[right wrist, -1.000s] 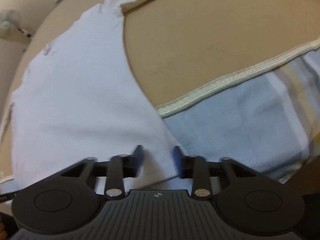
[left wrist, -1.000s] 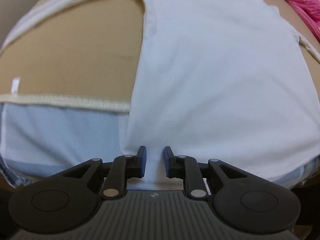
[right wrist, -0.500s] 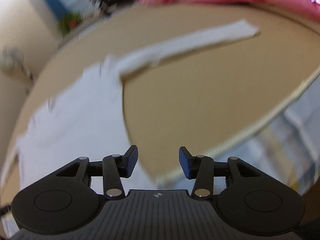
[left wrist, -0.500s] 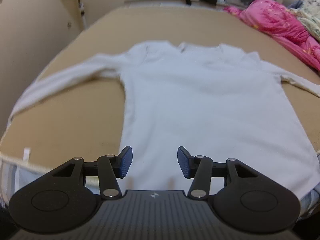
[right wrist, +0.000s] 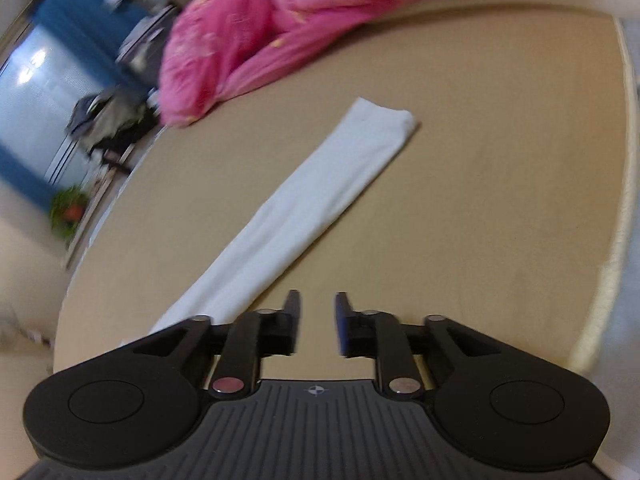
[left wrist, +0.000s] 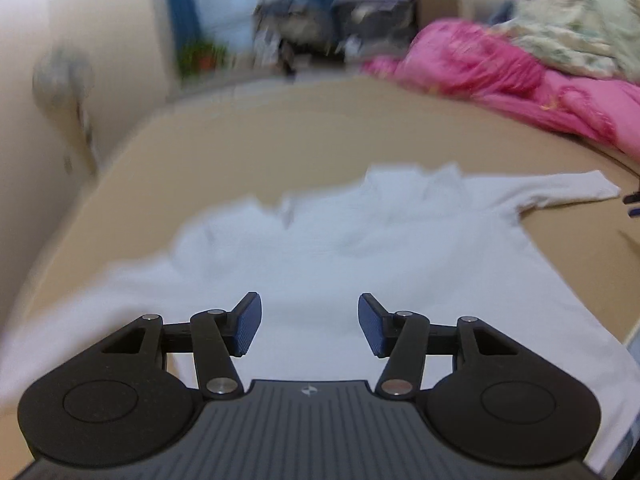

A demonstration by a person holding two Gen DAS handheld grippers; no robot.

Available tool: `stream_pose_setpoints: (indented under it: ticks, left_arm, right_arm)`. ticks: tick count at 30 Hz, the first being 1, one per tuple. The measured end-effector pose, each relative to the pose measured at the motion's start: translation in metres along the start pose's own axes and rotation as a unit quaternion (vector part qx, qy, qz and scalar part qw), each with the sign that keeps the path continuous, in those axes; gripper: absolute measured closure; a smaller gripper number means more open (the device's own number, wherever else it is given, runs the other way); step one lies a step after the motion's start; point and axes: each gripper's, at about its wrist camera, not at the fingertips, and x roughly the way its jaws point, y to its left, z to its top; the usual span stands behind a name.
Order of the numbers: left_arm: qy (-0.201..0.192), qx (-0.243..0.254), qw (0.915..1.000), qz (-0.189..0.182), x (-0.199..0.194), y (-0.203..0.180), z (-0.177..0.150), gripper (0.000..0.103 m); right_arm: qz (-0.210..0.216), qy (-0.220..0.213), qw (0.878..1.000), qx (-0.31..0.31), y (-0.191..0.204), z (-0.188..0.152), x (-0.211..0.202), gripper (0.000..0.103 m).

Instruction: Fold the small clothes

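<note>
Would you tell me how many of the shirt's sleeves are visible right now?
1: the right sleeve lies flat across the tan bed; the left one is blurred, possibly out of frame.

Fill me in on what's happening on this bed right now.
A person with a gripper in each hand is working on folding a white long-sleeved shirt spread flat on a tan bed. Neither holds anything at this moment. The left gripper hangs open above the shirt's lower body, and the right gripper, also open, points along the shirt's outstretched sleeve. No fold shows on the shirt yet. A pink blanket is bunched at the far side.
</note>
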Motion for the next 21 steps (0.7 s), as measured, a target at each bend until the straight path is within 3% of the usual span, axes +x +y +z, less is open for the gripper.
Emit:
stream_pose_setpoints:
  ticks: [2, 3, 9, 17, 19, 21]
  left_arm:
    - [0.094, -0.032, 0.9951, 0.004, 0.040, 0.000, -0.010, 0.053]
    - [0.117, -0.040, 0.9923, 0.001, 0.049, 0.000, -0.013, 0.053]
    - [0.100, 0.025, 0.9947, 0.000, 0.066, -0.024, -0.012, 0.052]
    - [0.124, 0.008, 0.9922, -0.006, 0.080, -0.015, -0.018, 0.052]
    - [0.127, 0.004, 0.9918, -0.004, 0.079, -0.012, -0.018, 0.052]
    - [0.128, 0.004, 0.9918, -0.002, 0.078, -0.011, -0.017, 0.052]
  right_arm:
    - [-0.002, 0.000, 1.000, 0.008, -0.008, 0.002, 0.015, 0.074]
    - [-0.004, 0.000, 1.000, 0.005, -0.008, 0.002, 0.024, 0.074]
    - [0.017, -0.028, 0.999, 0.038, -0.010, 0.023, 0.075, 0.067]
    - [0.041, -0.056, 0.994, 0.082, -0.024, 0.045, 0.124, 0.067]
    - [0.046, -0.069, 0.991, 0.103, -0.029, 0.048, 0.130, 0.073]
    - [0.033, -0.081, 0.990, 0.113, -0.030, 0.049, 0.136, 0.089]
